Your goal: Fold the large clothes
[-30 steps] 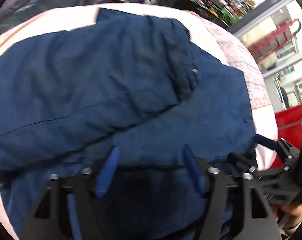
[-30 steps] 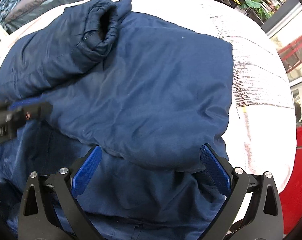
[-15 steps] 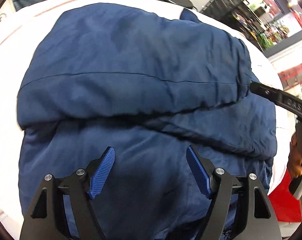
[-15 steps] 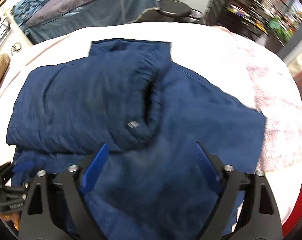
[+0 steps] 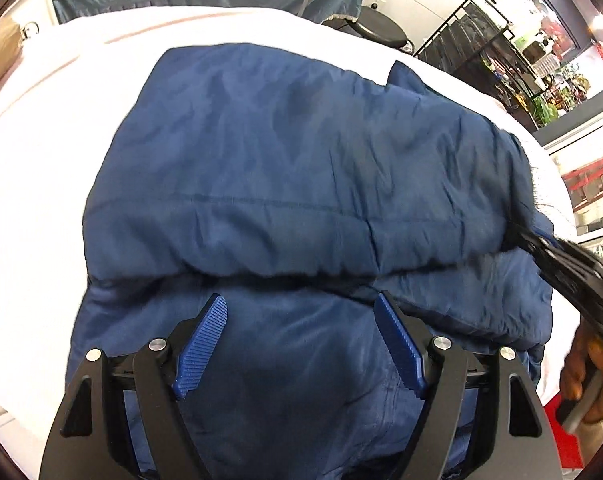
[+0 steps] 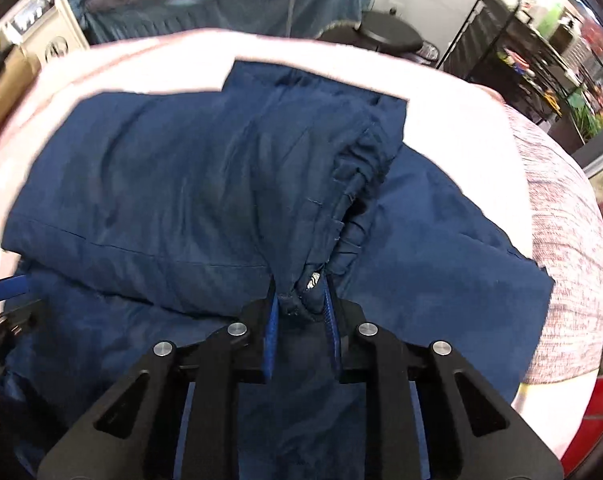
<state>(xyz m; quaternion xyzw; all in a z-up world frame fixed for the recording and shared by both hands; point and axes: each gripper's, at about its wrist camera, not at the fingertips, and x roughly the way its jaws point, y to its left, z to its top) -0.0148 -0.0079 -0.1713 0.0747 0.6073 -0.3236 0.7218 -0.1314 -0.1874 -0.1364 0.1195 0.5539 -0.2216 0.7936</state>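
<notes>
A large navy padded jacket lies on a white bed, a sleeve folded across its body. My left gripper is open and empty, hovering just above the jacket's lower part. My right gripper is shut on the sleeve cuff, near the gathered elastic edge. The jacket also fills the right wrist view. The right gripper shows at the right edge of the left wrist view, at the sleeve end. The left gripper's blue tip shows at the left edge of the right wrist view.
The white bedcover surrounds the jacket, with a grey speckled blanket on the right. A black stool and a black wire rack stand behind the bed. Blue bedding lies at the back.
My right gripper went from open over the jacket to shut on the sleeve cuff. My left gripper pulled back and up, staying open.
</notes>
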